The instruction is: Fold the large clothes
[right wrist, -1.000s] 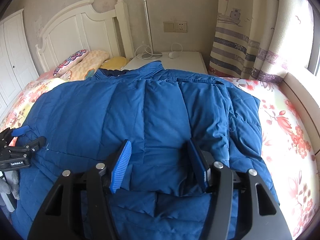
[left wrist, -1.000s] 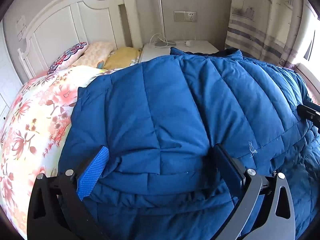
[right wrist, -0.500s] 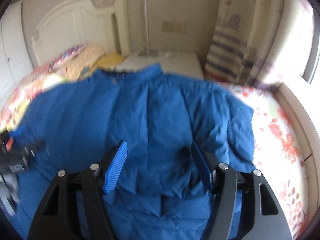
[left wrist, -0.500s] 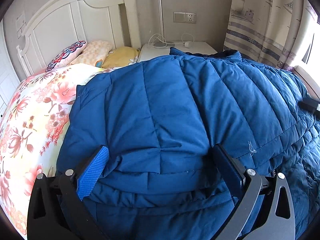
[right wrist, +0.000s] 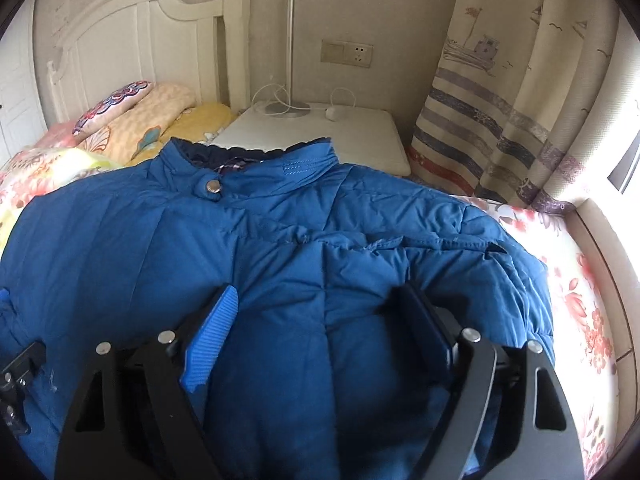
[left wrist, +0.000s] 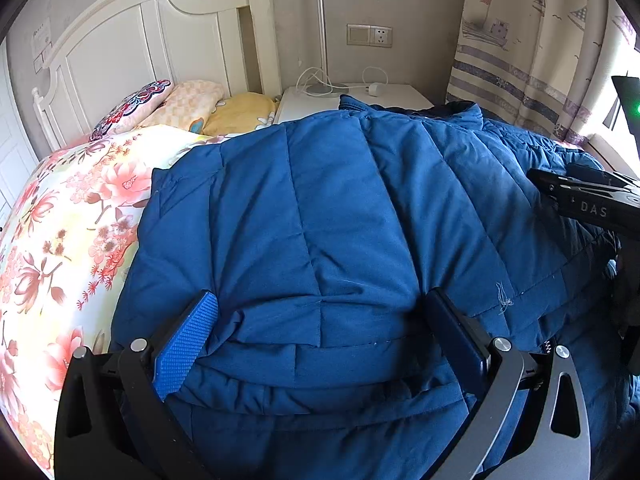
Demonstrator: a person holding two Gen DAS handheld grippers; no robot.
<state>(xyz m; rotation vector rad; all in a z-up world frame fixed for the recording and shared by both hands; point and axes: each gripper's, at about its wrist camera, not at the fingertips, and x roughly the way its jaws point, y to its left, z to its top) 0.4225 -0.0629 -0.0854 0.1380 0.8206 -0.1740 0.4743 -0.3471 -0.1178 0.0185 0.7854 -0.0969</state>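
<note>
A: Why does the blue padded jacket (right wrist: 304, 248) lie flat on the bed (left wrist: 60, 216), collar by the nightstand (right wrist: 320, 132)?

B: Flat makes folding easier. The left hand-held gripper (left wrist: 320, 332) straddles a puffed fold; I can't tell whether it pinches. The right hand-held gripper (right wrist: 320, 320) is opening, unclenched, fabric between the jaws.

A: Obstacles?

B: Pillows (left wrist: 180, 100) and curtain (right wrist: 500, 120) stand clear.

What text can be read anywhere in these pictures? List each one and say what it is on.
"DAS": on the black body of the right gripper, at the right edge of the left wrist view.
Paper notices on the wall left of the headboard: print too small to read.
Blue jacket: no readable label.
</note>
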